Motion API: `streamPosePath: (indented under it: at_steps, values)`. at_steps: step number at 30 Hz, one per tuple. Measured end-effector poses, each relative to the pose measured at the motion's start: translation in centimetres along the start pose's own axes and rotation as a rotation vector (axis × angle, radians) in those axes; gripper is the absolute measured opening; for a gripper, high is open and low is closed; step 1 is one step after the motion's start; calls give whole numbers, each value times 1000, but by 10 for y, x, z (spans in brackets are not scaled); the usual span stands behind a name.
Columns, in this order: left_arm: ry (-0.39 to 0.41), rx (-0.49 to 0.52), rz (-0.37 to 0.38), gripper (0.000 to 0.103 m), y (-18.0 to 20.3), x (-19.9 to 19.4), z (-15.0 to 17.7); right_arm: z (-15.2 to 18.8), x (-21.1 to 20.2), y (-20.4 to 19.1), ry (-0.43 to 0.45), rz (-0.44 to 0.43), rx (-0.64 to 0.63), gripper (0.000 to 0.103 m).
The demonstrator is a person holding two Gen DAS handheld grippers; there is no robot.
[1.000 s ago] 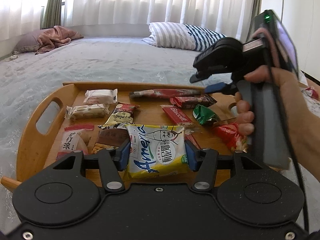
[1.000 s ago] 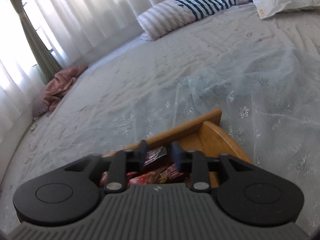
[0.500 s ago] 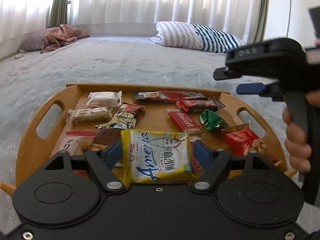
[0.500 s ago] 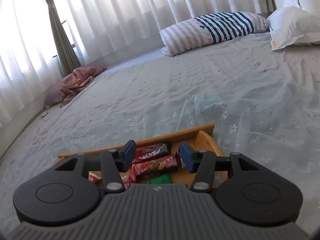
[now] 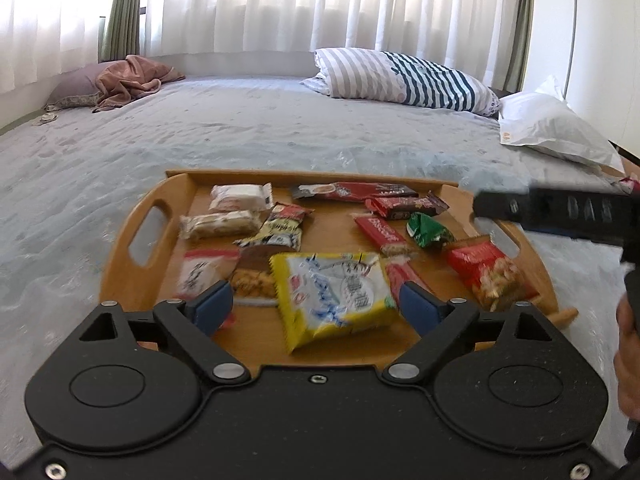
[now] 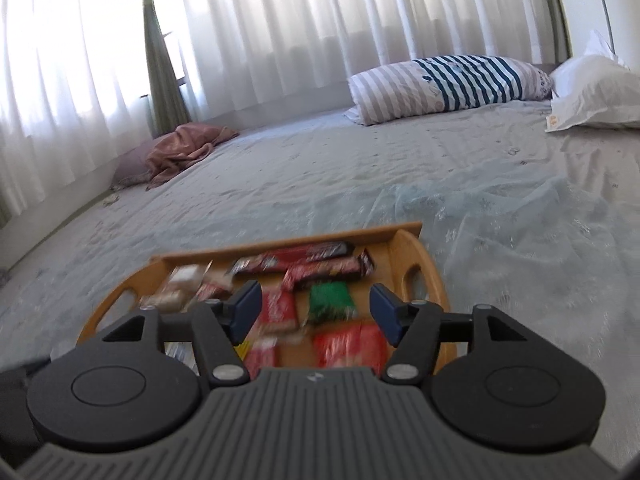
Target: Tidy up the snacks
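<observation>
A wooden tray [image 5: 120, 256] with handles lies on the bed and holds several snack packets. A yellow packet [image 5: 336, 300] lies at its near edge, between the spread fingers of my left gripper [image 5: 316, 308], which is open and not touching it. A green packet [image 5: 428, 232], red bars [image 5: 380, 232] and a red nut packet [image 5: 488, 272] lie to the right. My right gripper [image 6: 314, 314] is open above the tray [image 6: 428, 264], over the green packet [image 6: 330, 300]. Its body shows at the right edge of the left wrist view [image 5: 560, 212].
The tray sits on a pale grey bedspread [image 5: 240, 132]. A striped pillow [image 5: 400, 76] and a white pillow [image 5: 556, 128] lie at the back right. A pink blanket [image 5: 132, 80] lies at the back left. Curtains cover the windows behind.
My left gripper opened, let go of the yellow packet and drew back. My right gripper opened wider and pulled back and up, showing more of the tray.
</observation>
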State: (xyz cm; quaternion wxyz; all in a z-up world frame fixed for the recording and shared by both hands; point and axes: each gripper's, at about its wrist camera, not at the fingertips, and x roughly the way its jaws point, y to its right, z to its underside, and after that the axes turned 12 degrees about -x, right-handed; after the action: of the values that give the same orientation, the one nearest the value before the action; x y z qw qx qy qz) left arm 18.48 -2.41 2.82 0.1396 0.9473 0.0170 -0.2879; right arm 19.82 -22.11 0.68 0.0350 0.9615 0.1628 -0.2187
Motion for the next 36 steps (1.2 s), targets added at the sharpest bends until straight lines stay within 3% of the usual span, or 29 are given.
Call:
streamPosePath:
  at_steps: [9,19,29,36]
  values:
    - [-18,-17,-15,92,-27,-42,24,44,-42,-36,-26,10,-111,79]
    - [-54,4,-73,93,-44,-41,52,79,-37,-49,-116,26,-179,83]
    - [-54,26,-68,102,-43,-36,58,88,-32,-55,-133,49,-209,93]
    - [-47,24,-64,103,-45,-34,60,88,-29,-56,-143,31,-215,103]
